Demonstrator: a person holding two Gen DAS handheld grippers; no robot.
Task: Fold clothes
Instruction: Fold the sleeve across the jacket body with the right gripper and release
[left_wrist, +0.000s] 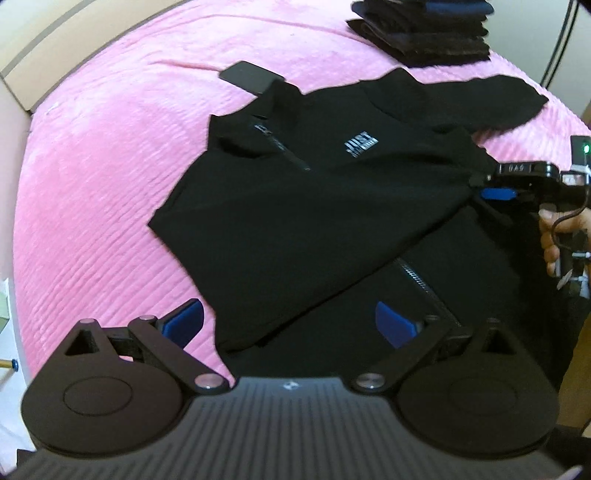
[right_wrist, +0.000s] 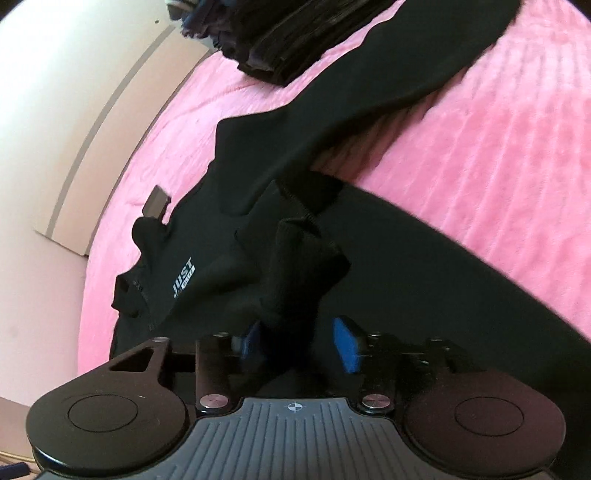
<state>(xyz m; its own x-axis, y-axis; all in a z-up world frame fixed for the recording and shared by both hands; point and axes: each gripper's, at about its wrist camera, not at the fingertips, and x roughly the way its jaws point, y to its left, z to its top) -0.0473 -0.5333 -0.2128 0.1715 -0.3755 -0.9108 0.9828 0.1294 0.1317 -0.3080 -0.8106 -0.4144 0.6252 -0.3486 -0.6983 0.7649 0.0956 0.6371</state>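
Bed: I saw a pink ribbed bedspread (left_wrist: 92, 192) filling most of both views; its edges ran out of frame on the right.
Jacket: the black zip jacket (left_wrist: 295, 206) lay across the middle of the bedspread, collar toward the far left, one sleeve (left_wrist: 480, 99) stretched toward the far right. Part of the body was folded over, so a second run of zipper (left_wrist: 424, 284) showed lower down. The near hem was hidden behind my left tool. A small pale logo (left_wrist: 360, 144) read "JUST"; the line under it I could not make out.
Pile: a stack of folded dark clothes (left_wrist: 424, 33) sat at the far edge, cut off by the top of frame.
Right gripper: my right gripper (right_wrist: 303, 343) was clenched on a bunched ridge of the jacket's cloth; the fabric hid most of one blue pad.
Left gripper: my left gripper (left_wrist: 288, 325) stood released, blue pads wide apart, above the jacket's near edge; whether it touched I could not tell.
Hand: fingers (left_wrist: 554, 236) wrapped the right tool's handle, mostly cropped.
Dark slab: a flat black object (left_wrist: 251, 77) lay just beside the collar; too blurred to identify.
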